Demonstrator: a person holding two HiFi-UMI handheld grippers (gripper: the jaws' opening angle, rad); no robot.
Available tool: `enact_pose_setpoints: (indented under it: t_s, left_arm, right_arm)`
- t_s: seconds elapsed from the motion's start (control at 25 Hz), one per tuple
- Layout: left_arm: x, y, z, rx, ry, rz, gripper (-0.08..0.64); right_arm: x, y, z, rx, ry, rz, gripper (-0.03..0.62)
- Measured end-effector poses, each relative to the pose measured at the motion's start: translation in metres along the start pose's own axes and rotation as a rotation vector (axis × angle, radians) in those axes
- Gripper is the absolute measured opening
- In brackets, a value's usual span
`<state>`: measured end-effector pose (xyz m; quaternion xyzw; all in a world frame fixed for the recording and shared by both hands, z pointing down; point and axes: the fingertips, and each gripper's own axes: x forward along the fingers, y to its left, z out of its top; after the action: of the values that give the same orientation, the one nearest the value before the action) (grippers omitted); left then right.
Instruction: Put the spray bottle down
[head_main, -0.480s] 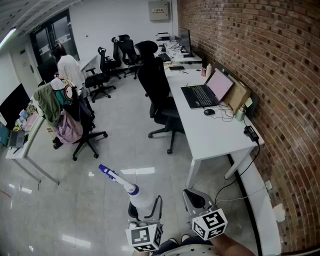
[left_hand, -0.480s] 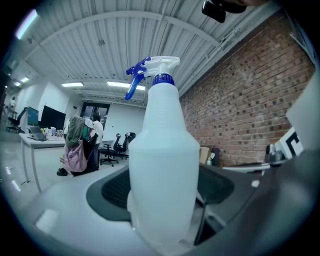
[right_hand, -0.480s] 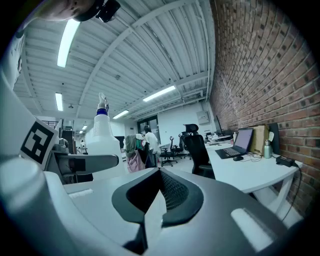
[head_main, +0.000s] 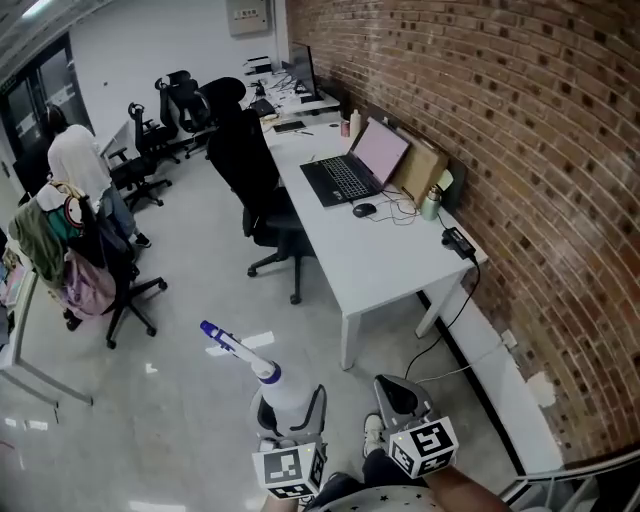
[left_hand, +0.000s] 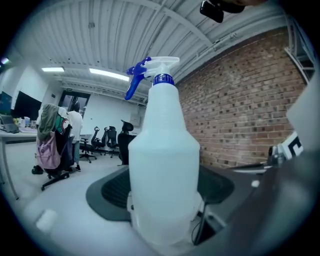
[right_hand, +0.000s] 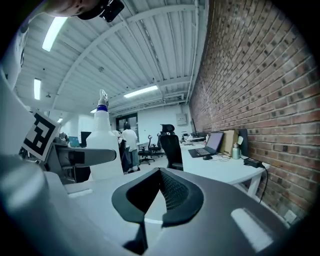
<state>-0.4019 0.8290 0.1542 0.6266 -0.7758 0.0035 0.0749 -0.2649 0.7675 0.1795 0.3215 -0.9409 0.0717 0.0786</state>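
Note:
A white spray bottle (head_main: 287, 393) with a blue trigger head hangs in the air above the floor, its nozzle tilted toward the upper left. My left gripper (head_main: 290, 402) is shut on its wide body, one finger on each side. The left gripper view shows the bottle (left_hand: 165, 165) upright and filling the space between the jaws. My right gripper (head_main: 396, 394) sits just to the right, shut with nothing in it; in its own view its dark pads (right_hand: 172, 192) meet at the tips. The right gripper view also catches the bottle (right_hand: 102, 150) at the left.
A long white desk (head_main: 375, 265) runs along the brick wall (head_main: 510, 150), carrying a laptop (head_main: 352, 168), a mouse and a power strip. A black office chair (head_main: 258, 180) stands by it. At the left are a clothes-draped chair (head_main: 75, 265) and a person (head_main: 75, 160). Glossy floor (head_main: 180, 400) lies below.
The head view has swung: desk, chairs and wall now sit further left and nearer. Both grippers and the held bottle keep their places in the frame.

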Motion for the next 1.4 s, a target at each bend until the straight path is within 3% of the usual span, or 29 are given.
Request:
enact_pose_setpoints:
  t_s: [0.4, 0.84, 1.12, 1.4]
  left_arm:
    - [0.144, -0.076, -0.005, 0.026, 0.012, -0.151, 0.388]
    - [0.338, -0.159, -0.002, 0.027, -0.034, -0.224, 0.388]
    - [0.439, -0.190, -0.029, 0.056, -0.009, -0.239, 0.388]
    - [0.507, -0.208, -0.065, 0.063, 0.028, -0.246, 0.388]
  right_arm:
    - [0.027, -0.140, 0.009, 0.036, -0.018, -0.173, -0.002]
    - [0.086, -0.290, 0.020, 0.067, 0.026, -0.234, -0.002]
    - [0.118, -0.350, 0.011, 0.103, 0.061, -0.250, -0.002]
    - [0.142, -0.385, -0.007, 0.151, 0.096, -0.260, -0.002]
